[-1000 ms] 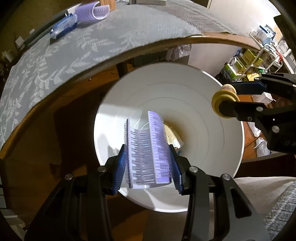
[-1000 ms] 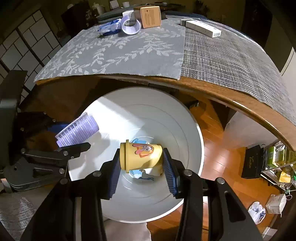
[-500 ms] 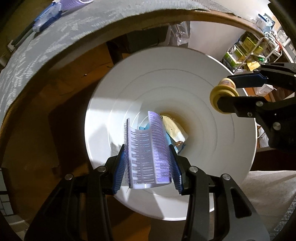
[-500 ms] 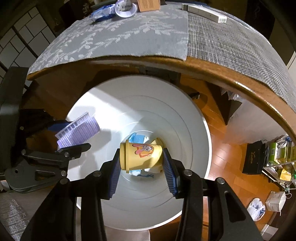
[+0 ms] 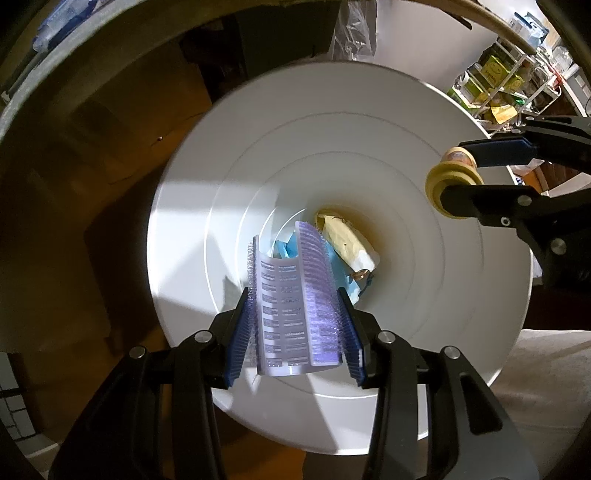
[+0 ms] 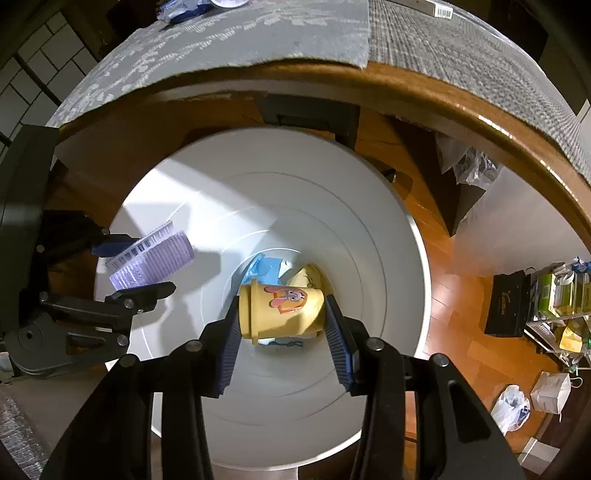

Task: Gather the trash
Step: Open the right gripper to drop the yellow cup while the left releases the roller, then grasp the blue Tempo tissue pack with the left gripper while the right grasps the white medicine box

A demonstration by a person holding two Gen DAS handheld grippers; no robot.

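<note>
A white trash bin (image 5: 461,295) (image 6: 369,229) stands on the floor below the table edge. My left gripper (image 5: 293,328) is shut on a purple bristled plastic piece (image 5: 291,306) and holds it over the bin's mouth; the piece also shows in the right wrist view (image 6: 151,260). My right gripper (image 6: 282,325) is shut on a yellow paper cup (image 6: 280,308) with a cartoon print, held sideways over the bin; the cup shows in the left wrist view (image 5: 450,181). Blue and yellow wrappers (image 5: 347,247) lie at the bin's bottom.
The wooden table (image 6: 443,96) with grey placemats (image 6: 258,33) arches above the bin, with trash (image 6: 177,9) at its far side. A shelf with green boxes (image 5: 495,81) stands to the right. Bags (image 6: 513,406) lie on the wooden floor.
Both grippers have moved further over and down toward the bin, so the bin fills more of each view and the table has slid up. Both grips are unchanged.
</note>
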